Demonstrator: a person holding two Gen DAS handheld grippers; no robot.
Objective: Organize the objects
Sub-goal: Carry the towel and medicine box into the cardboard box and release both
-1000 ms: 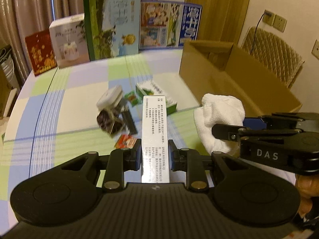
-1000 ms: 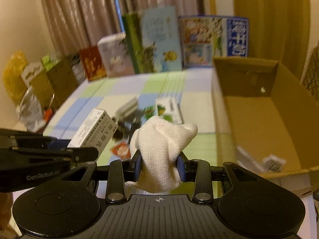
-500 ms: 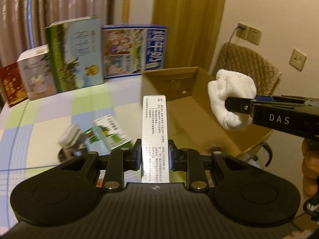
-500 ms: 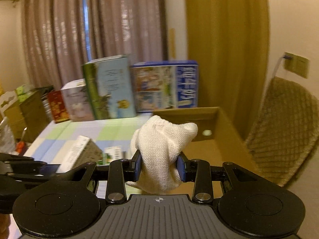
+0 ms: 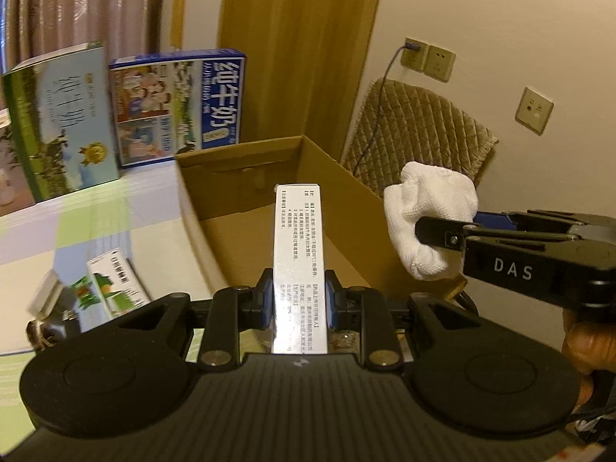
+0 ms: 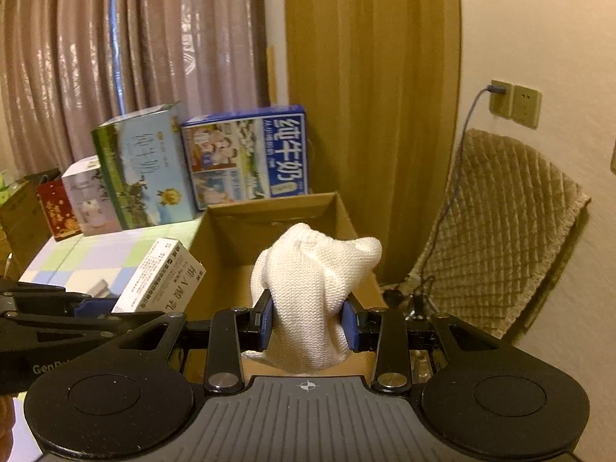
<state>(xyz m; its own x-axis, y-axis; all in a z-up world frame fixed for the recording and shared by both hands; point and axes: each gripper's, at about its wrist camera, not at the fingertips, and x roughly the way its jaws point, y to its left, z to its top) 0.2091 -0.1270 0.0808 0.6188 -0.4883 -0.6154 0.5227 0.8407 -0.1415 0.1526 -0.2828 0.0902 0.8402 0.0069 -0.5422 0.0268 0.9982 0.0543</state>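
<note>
Both tongs have swung from the table's middle toward the cardboard box point(image 5: 346, 208) at its right edge, left tongs point(image 5: 299, 304) clamping the white medicine carton point(image 5: 298, 254), right tongs point(image 6: 307, 325) pinching the white knitted cloth point(image 6: 312, 288); we judge lowering and releasing inside comes next.

matt brown cardboard box point(image 5: 338, 200), rough white knit cloth point(image 6: 315, 300), glossy paper carton point(image 5: 300, 254).

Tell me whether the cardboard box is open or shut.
Open. The cardboard box has no lid or flaps over its top, and its inner walls and floor are visible.
</note>
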